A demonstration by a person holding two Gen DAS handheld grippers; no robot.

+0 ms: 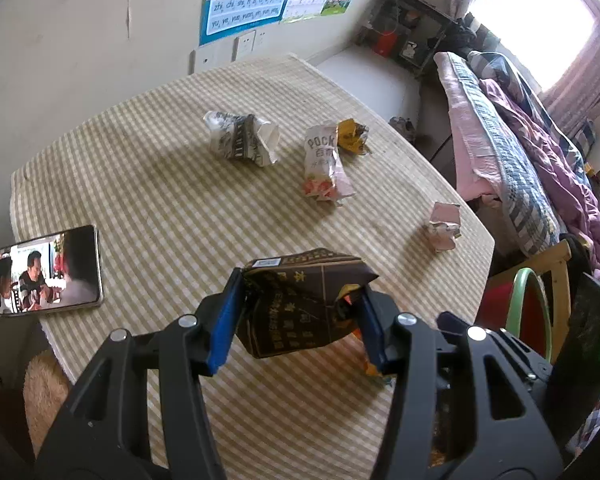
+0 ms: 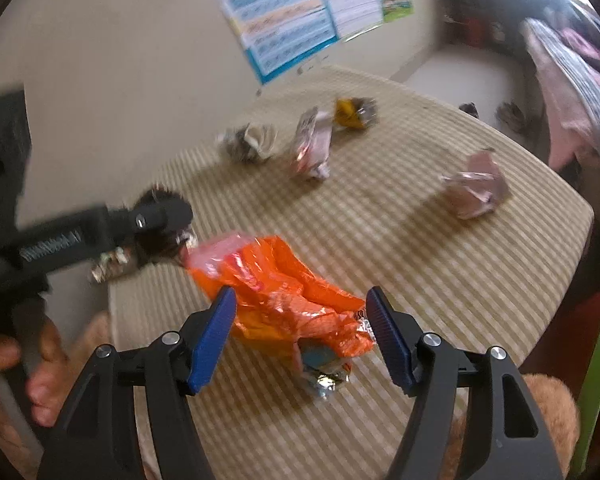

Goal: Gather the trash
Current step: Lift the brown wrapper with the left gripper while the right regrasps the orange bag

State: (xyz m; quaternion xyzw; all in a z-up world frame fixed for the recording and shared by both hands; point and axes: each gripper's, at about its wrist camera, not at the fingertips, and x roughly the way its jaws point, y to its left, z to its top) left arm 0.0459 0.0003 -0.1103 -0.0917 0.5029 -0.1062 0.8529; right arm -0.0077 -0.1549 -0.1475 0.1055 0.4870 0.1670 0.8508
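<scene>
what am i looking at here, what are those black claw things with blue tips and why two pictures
They are two hand-held grippers, one in each of a person's hands, each with its own camera looking along its fingers: so two pictures.

Left view: the left gripper is shut on a dark wrapper.

Right view: the right gripper stands open around an orange wrapper, not pressing it.

On the checked table lie four more crumpled wrappers, such as a Pocky pack, plus a phone.
</scene>
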